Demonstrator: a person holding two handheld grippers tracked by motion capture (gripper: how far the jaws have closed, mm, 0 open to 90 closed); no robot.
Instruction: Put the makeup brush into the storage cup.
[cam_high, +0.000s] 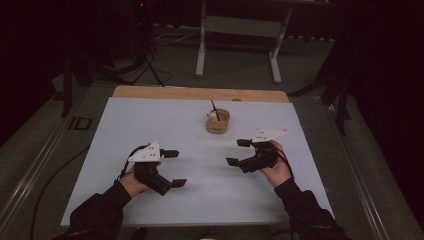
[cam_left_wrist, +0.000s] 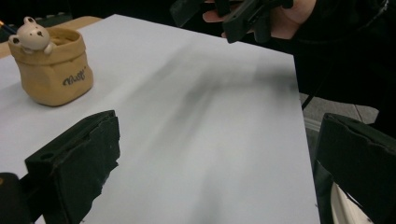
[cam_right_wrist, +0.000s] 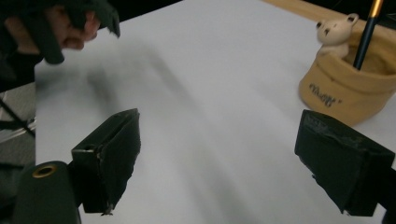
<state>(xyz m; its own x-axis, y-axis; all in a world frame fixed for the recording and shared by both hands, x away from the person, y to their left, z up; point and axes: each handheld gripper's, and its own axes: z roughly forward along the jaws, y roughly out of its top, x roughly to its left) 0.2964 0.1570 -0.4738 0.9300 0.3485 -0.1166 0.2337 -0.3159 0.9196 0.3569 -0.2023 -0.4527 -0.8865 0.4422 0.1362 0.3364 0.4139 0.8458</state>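
A tan sack-shaped pen holder (cam_high: 218, 121) with a small white bear on its rim stands on the white table top (cam_high: 150, 125), past the middle. A dark pencil (cam_high: 213, 106) leans out of it. My left gripper (cam_high: 175, 168) hovers open at the front left, jaws wide apart with nothing between them. My right gripper (cam_high: 238, 152) is open at the front right, also with nothing between its jaws. The left gripper view has the holder (cam_left_wrist: 51, 67) at upper left and the other hand (cam_left_wrist: 280, 16) far off. The right gripper view has the holder (cam_right_wrist: 348, 86) and pencil (cam_right_wrist: 366, 32) at upper right.
A wooden strip (cam_high: 200, 93) runs along the table's far edge. Behind it stand a white metal frame (cam_high: 240, 30) and dark stands on a grey floor. Cables trail from both grippers.
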